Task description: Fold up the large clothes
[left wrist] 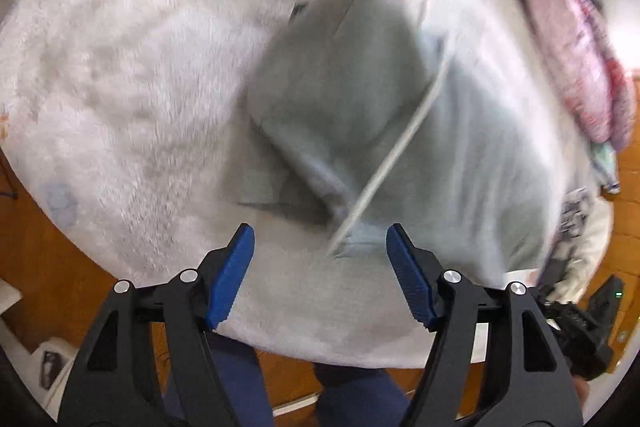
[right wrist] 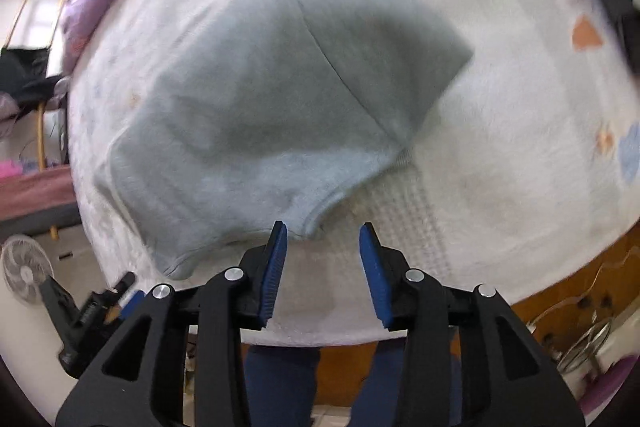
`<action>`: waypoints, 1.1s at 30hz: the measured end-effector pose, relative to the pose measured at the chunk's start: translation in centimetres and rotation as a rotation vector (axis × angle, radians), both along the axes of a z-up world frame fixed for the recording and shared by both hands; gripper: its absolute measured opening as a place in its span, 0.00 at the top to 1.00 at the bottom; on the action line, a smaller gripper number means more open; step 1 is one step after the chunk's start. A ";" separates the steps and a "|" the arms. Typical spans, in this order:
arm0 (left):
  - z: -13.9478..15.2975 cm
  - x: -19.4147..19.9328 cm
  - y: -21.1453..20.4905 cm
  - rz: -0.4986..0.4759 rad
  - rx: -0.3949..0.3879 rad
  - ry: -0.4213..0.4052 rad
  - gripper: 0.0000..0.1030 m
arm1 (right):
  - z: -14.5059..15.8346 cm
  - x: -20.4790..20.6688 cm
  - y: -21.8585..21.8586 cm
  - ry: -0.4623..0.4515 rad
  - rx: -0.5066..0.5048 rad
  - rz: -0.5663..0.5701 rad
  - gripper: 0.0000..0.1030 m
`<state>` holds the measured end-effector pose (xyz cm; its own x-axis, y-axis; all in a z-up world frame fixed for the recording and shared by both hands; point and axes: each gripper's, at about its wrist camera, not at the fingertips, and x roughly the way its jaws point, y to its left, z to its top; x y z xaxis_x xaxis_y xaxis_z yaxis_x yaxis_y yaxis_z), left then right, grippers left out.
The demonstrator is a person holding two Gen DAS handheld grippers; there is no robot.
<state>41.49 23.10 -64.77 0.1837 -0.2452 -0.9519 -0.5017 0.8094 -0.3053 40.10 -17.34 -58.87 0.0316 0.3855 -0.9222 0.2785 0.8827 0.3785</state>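
The grey garment [right wrist: 280,99] lies partly folded on the white fleece blanket [right wrist: 500,131] covering the bed, directly ahead of both tools. Its hemmed corner sits just ahead of the right tool [right wrist: 323,239], between the finger lines; a fold edge and a pale drawstring [left wrist: 392,155] lie just ahead of the left tool [left wrist: 320,243].

Both tools are released, jaws spread, grasping nothing.

Handling judgement: the fabric appears to be soft, limp knit, light, not fragile. It will drape and sag when lifted. Grip at the hemmed edge or corner, where stitched layers resist slipping. Avoid pinching the blanket beneath.
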 end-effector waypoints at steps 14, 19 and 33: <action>-7.3 14.9 1.7 0.065 -0.052 -0.014 0.31 | -4.3 11.8 2.3 -0.223 -0.067 0.181 1.00; -9.6 16.0 2.5 0.045 -0.007 0.004 0.29 | -8.8 14.5 0.5 -0.131 -0.064 0.193 1.00; -4.0 9.7 3.4 0.102 -0.009 -0.129 0.24 | -4.1 10.5 1.4 -0.144 -0.046 0.356 0.96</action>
